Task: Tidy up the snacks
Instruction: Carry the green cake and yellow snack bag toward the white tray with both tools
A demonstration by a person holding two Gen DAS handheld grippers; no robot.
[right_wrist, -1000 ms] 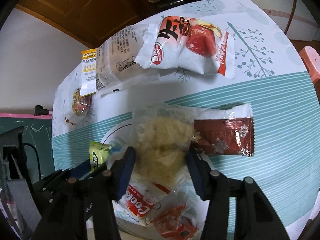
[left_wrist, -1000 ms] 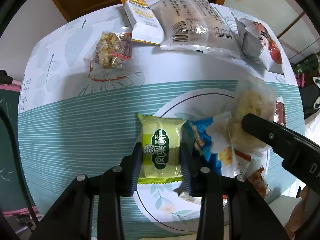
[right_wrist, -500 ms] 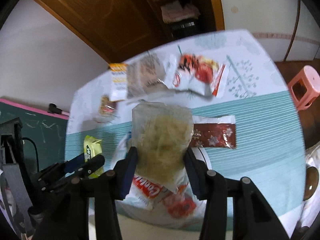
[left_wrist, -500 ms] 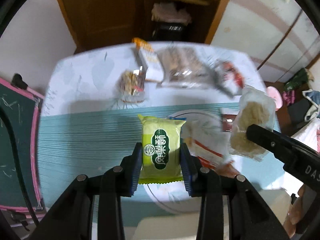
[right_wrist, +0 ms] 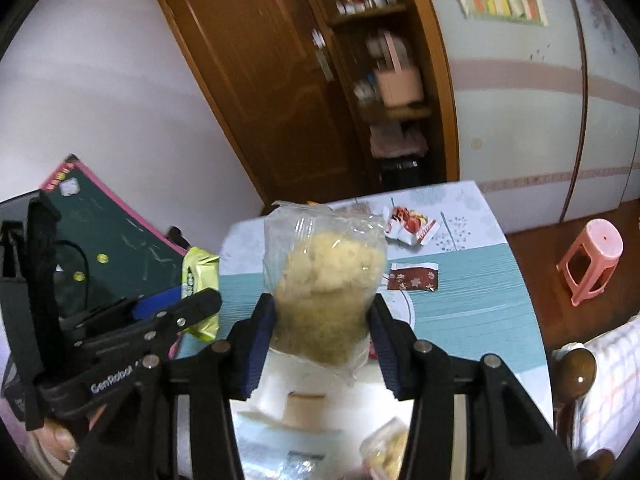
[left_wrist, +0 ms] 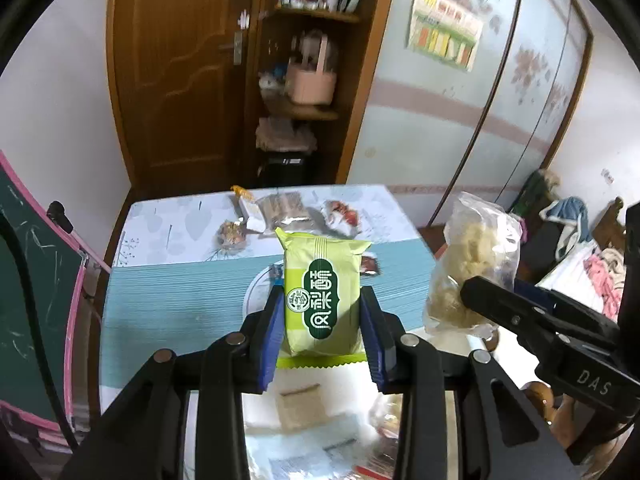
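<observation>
Snacks are both up off the teal-and-white counter (left_wrist: 180, 304): left hand-held gripper (left_wrist: 322, 332) pinches an upright green foil packet (left_wrist: 322, 292), right hand-held gripper (right_wrist: 322, 344) squeezes a clear bag of pale crumbly bits (right_wrist: 324, 280) just beside it, on the right.

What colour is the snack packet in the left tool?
Light green packet, dark green label; left wrist view.

Indoor light, moderate, slightly warm — brightest on pale wall (right_wrist: 100, 80) and wardrobe doors (left_wrist: 460, 92). Heavy fisheye bending: door frame (left_wrist: 116, 80) and wardrobe edges curve, black vignette in corners of both views. Motion blur on shelf items (left_wrist: 312, 76) and far snack packets on table (left_wrist: 180, 304). Bottom of both views washed out, glary and soft — contents unreadable. Green packet (left_wrist: 322, 300) sharp, print legible.
</observation>
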